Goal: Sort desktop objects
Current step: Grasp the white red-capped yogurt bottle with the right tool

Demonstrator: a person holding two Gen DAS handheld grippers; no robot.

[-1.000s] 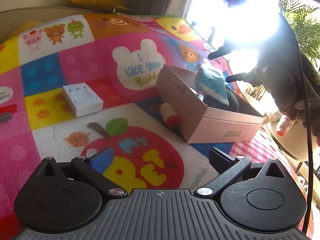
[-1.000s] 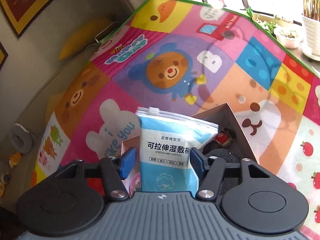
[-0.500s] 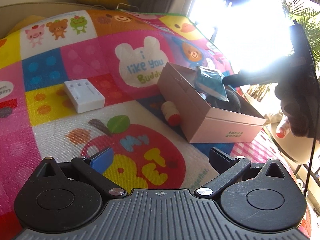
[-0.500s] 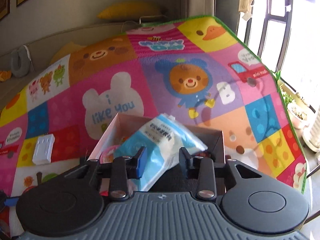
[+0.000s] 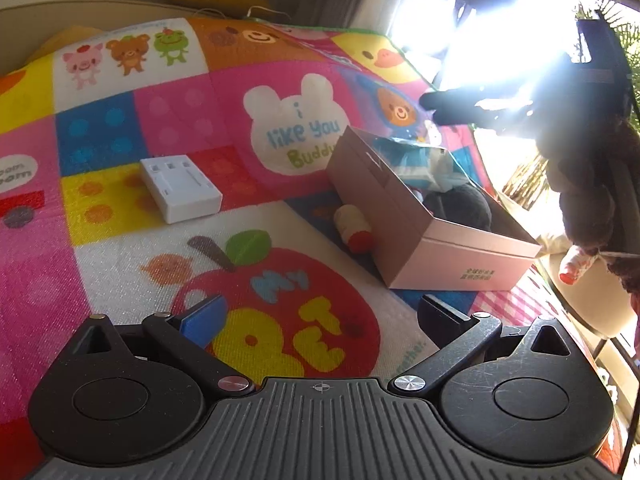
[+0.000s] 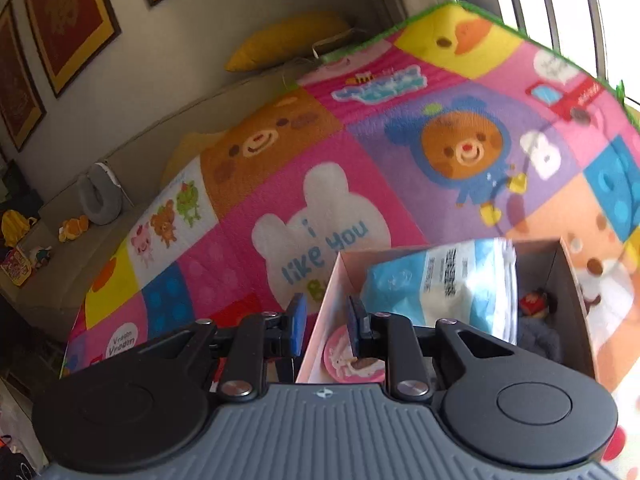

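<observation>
An open cardboard box (image 5: 404, 220) (image 6: 576, 292) stands on the colourful play mat. A blue-and-white wet cotton pack (image 6: 452, 280) (image 5: 412, 156) lies tilted inside it, free of any grip. My right gripper (image 6: 324, 320) hovers over the box's left wall, shut, with nothing between its pads; in the left wrist view it is a dark silhouette (image 5: 460, 110) above the box. My left gripper (image 5: 320, 316) stands open and empty over the apple picture. A white plastic block (image 5: 180, 188) lies on the mat, and a small red-capped bottle (image 5: 354, 226) rests against the box.
Inside the box are also a dark round thing (image 5: 460, 204), a pink round item (image 6: 352, 360) and a small red object (image 6: 532, 304). A person's dark sleeve (image 5: 592, 184) hangs at the right. A yellow cushion (image 6: 288, 40) lies beyond the mat's far edge.
My right gripper let go of the cotton pack, which dropped into the box; its jaws closed, and it rolled and drew back to the left. The left gripper stayed put.
</observation>
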